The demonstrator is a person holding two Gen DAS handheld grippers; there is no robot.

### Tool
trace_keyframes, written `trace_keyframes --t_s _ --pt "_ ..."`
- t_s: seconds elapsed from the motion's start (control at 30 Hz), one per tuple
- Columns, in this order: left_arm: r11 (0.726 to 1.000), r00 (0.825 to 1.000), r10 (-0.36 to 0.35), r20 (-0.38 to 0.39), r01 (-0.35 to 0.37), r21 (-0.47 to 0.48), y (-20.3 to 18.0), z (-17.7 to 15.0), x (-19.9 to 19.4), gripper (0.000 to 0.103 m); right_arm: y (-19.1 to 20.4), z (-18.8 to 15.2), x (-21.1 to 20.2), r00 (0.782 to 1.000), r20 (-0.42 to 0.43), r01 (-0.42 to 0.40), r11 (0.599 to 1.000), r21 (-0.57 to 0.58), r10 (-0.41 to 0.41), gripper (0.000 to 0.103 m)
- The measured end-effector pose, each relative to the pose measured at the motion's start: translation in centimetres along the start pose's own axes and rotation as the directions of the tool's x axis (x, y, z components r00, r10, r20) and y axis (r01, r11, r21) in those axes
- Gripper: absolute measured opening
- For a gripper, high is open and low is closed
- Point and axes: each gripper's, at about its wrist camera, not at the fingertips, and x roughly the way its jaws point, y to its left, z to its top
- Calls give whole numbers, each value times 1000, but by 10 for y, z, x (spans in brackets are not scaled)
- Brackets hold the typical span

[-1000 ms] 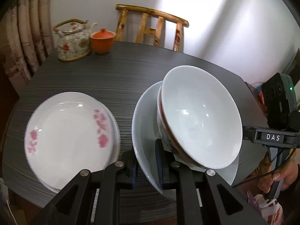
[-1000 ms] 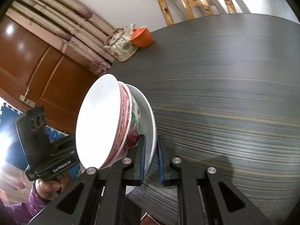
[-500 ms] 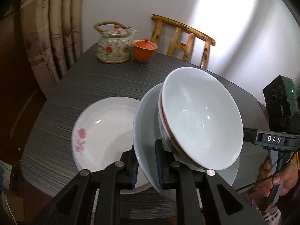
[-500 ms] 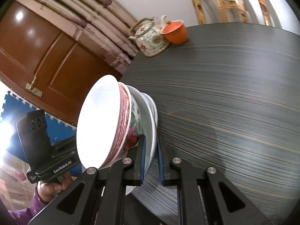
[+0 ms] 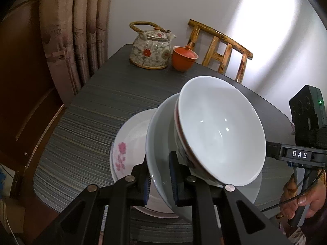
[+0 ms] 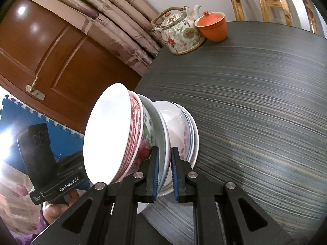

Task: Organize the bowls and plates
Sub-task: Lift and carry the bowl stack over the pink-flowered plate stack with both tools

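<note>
A pale grey plate (image 5: 158, 143) carries two nested bowls, the upper one white inside (image 5: 220, 130) with a red pattern outside (image 6: 136, 134). My left gripper (image 5: 160, 175) is shut on the plate's near rim. In the right wrist view my right gripper (image 6: 164, 169) is shut on the opposite rim of the same plate (image 6: 163, 134). The load hangs tilted above a stack of white plates with pink flowers (image 5: 126, 143) (image 6: 184, 130) lying on the dark table (image 5: 114, 94), and hides their right part.
A flowered teapot (image 5: 151, 49) and an orange lidded cup (image 5: 184, 58) stand at the table's far edge, before a wooden chair (image 5: 220, 49). Curtains and a brown door (image 6: 51, 51) lie left of the table. A hand holds each gripper's handle.
Both grippers have carried the plate with its bowls sideways across the table toward the flowered plates. The flowered plates, beside the load before, now lie partly under it.
</note>
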Motion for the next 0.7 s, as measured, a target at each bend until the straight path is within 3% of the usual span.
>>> trace_keyframes --t_s 0.7 --pt "999 999 48 -25 -48 0 15 -3 17 14 -3 3 29 999 -37 12 999 31 -11 13"
